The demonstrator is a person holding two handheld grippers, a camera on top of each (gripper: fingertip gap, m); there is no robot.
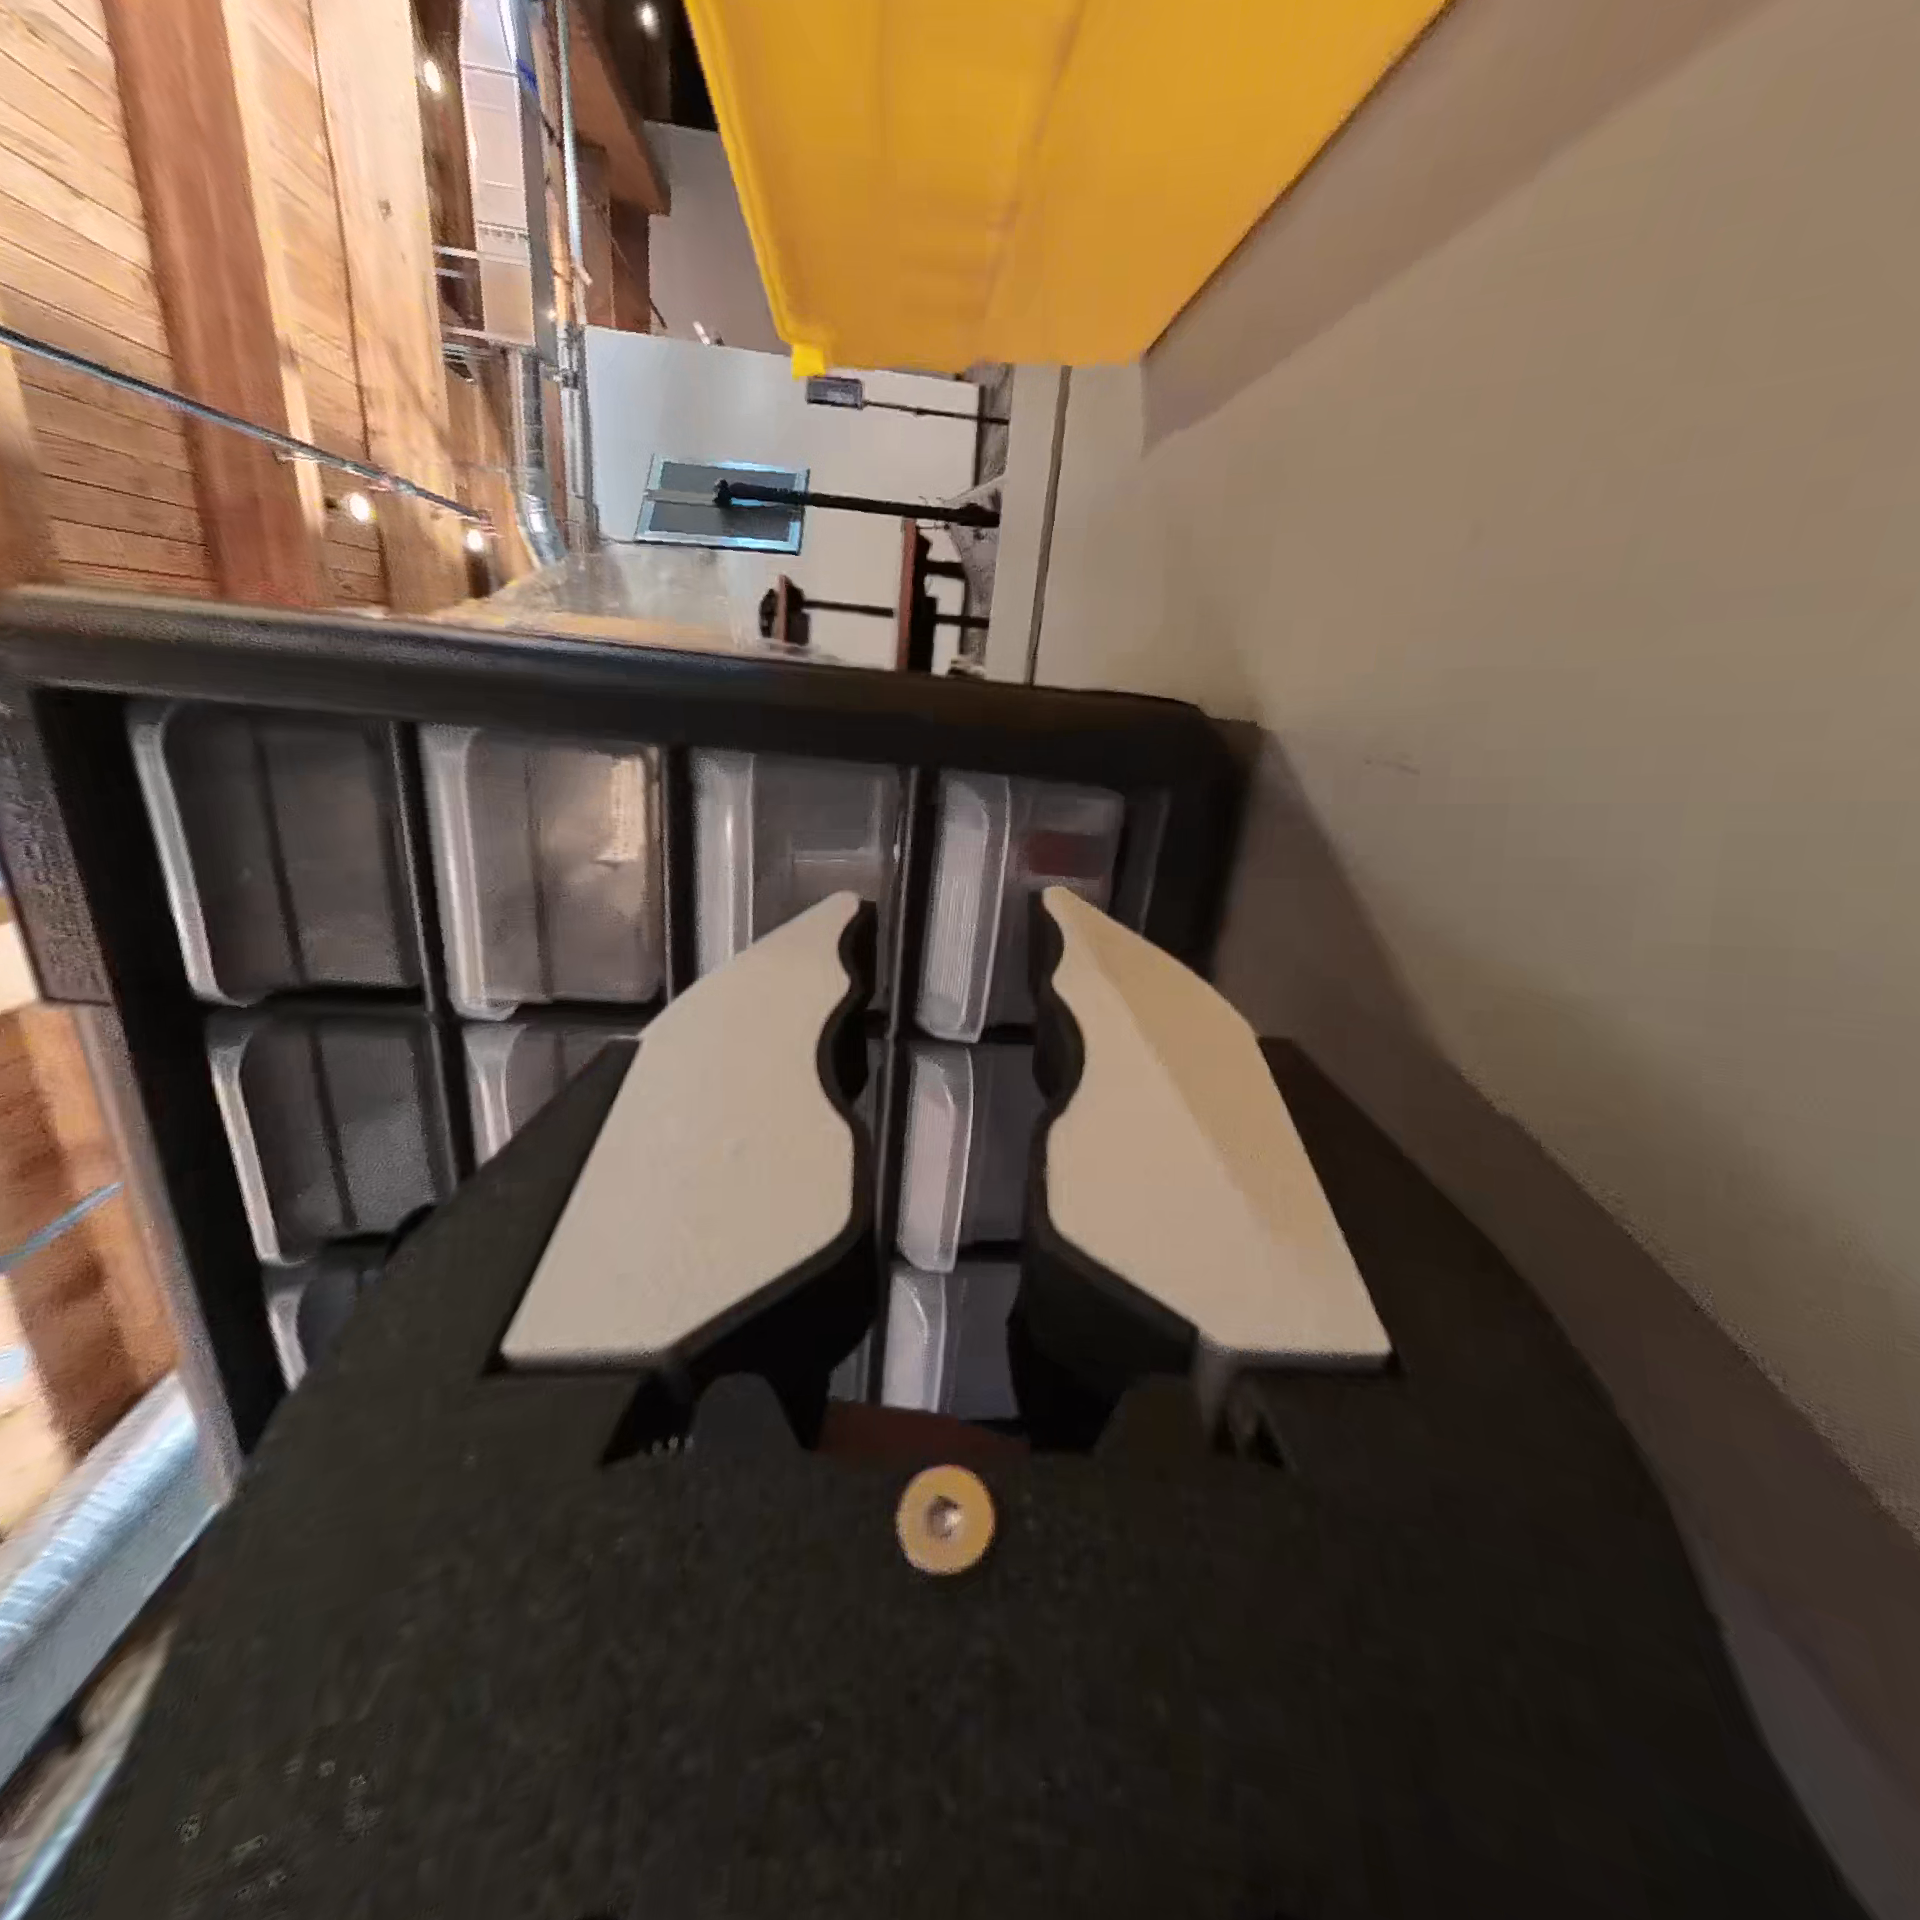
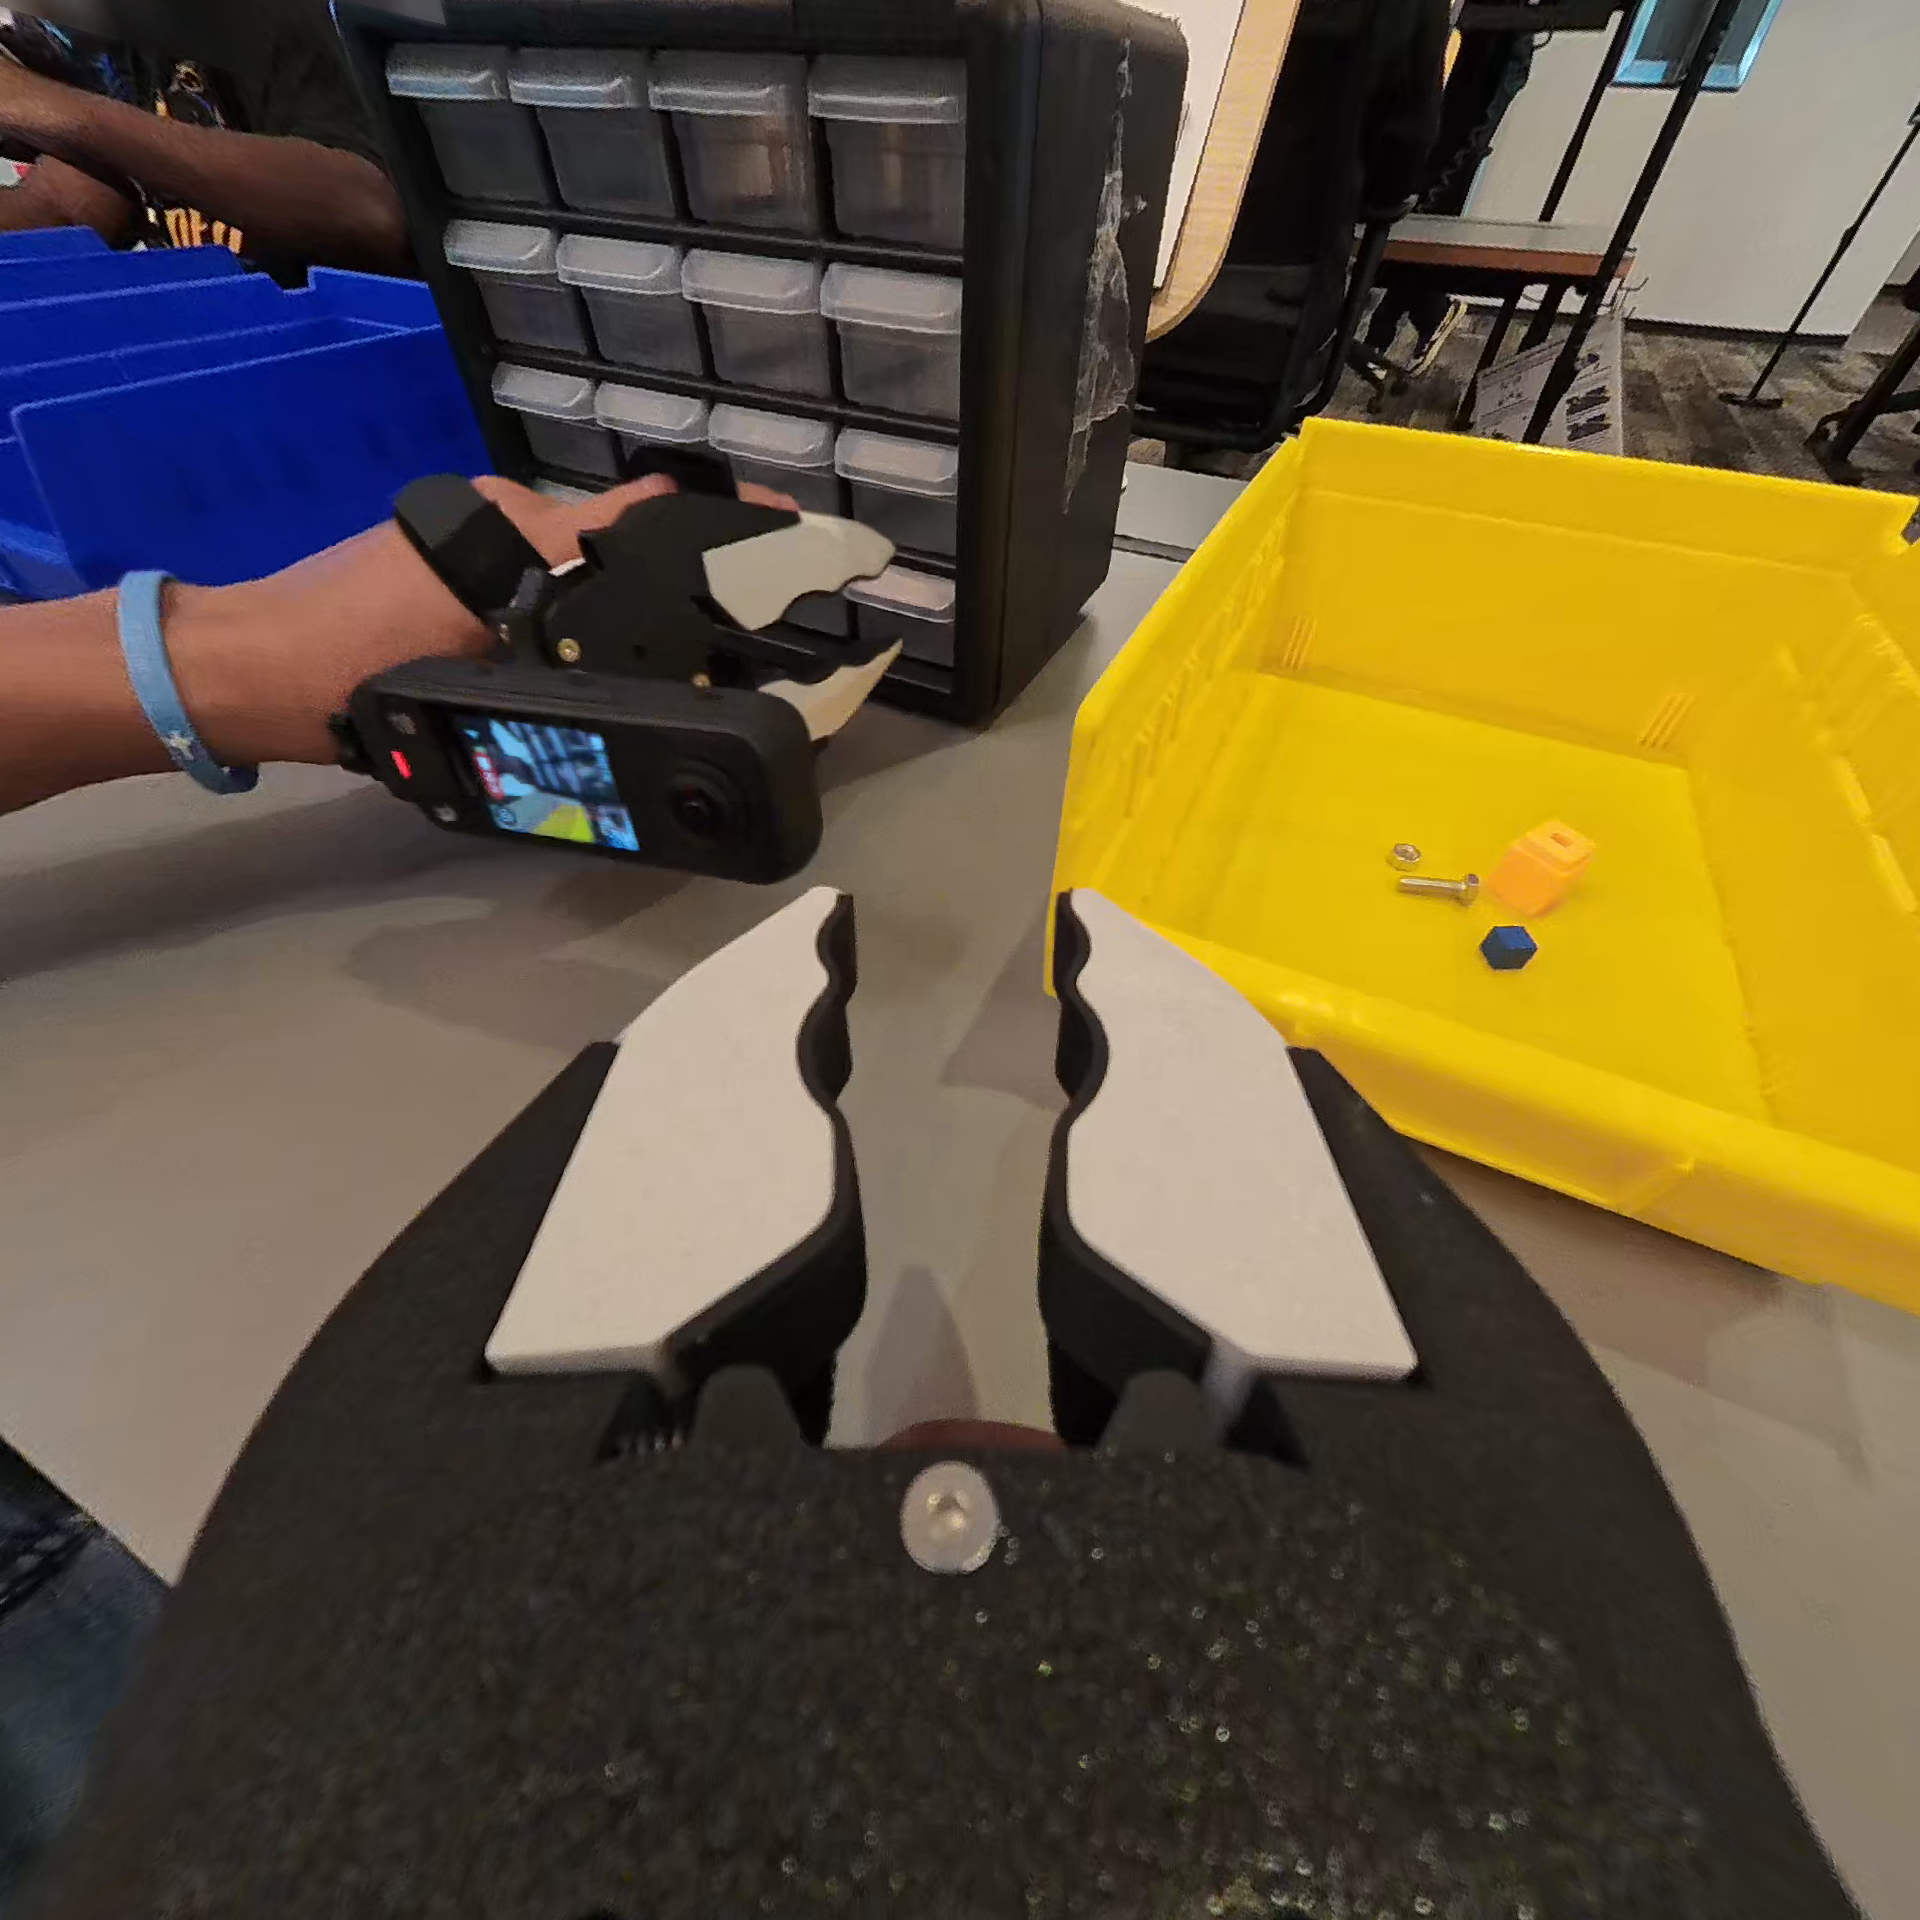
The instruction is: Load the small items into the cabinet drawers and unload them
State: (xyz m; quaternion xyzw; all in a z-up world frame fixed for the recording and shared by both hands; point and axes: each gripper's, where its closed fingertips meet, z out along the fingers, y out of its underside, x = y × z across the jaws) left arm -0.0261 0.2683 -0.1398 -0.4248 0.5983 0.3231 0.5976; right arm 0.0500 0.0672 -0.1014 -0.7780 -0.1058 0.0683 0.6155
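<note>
A black cabinet with clear plastic drawers stands on the grey table; the left wrist view shows it turned on its side. My left gripper is open and rolled sideways, its fingertips just in front of the lower right drawer; it also shows in the right wrist view. My right gripper is open and empty over the table, beside the yellow bin. In the bin lie a nut, a bolt, an orange cube and a blue cube.
Blue bins stand left of the cabinet. Another person's arm reaches in behind them. The yellow bin also shows in the left wrist view. Chairs and stands are beyond the table's far edge. The blue cube is about 20 centimetres from my right fingertips.
</note>
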